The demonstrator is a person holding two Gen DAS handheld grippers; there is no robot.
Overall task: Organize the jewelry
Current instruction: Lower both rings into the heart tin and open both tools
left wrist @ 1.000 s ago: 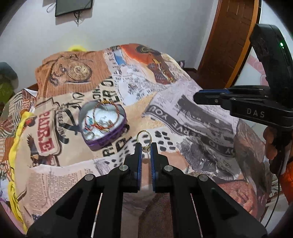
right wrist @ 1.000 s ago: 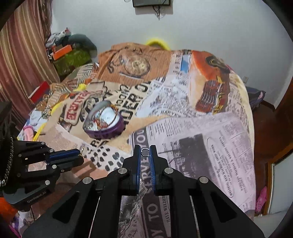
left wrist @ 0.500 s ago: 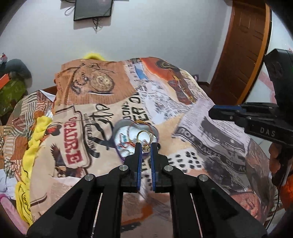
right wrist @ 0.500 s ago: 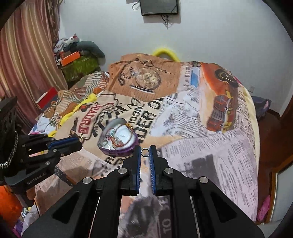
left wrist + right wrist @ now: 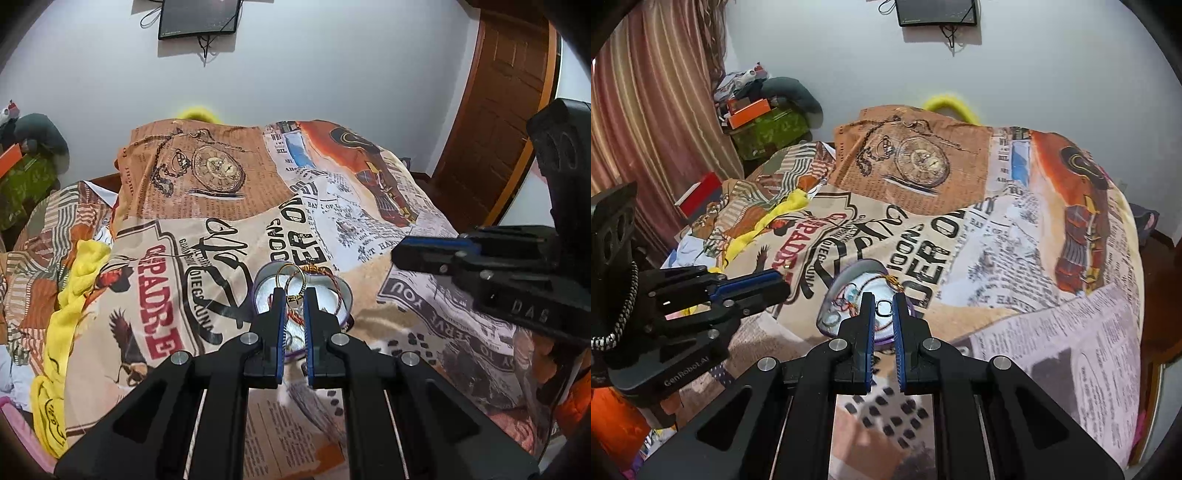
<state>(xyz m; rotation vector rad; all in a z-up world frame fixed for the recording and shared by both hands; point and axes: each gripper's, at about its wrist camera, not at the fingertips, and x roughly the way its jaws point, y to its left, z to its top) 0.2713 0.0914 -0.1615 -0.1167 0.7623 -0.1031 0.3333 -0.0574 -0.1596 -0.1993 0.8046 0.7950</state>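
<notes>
Jewelry was split three ways: a gold ring [image 5: 294,281] nipped in the left gripper [image 5: 294,301], a small silver ring [image 5: 884,307] nipped in the right gripper [image 5: 884,308], and the rest lying in a purple heart-shaped tin [image 5: 345,295] near the middle of the bedspread [image 5: 229,206]. Both pairs of jaws stood clenched on their rings, with only a narrow gap between the blue pads.

In the left wrist view the gold ring stood upright above the tips, its clasp down between the pads, and the tin's open mouth lay straight ahead and below. In the right wrist view the silver ring likewise sat directly over the tin [image 5: 833,295]. The left gripper [image 5: 783,286] hung just beside the tin's left rim; which one was closer could not be told.

Judging by this, the drop depended on each ring being over the opening, not the rim.
</notes>
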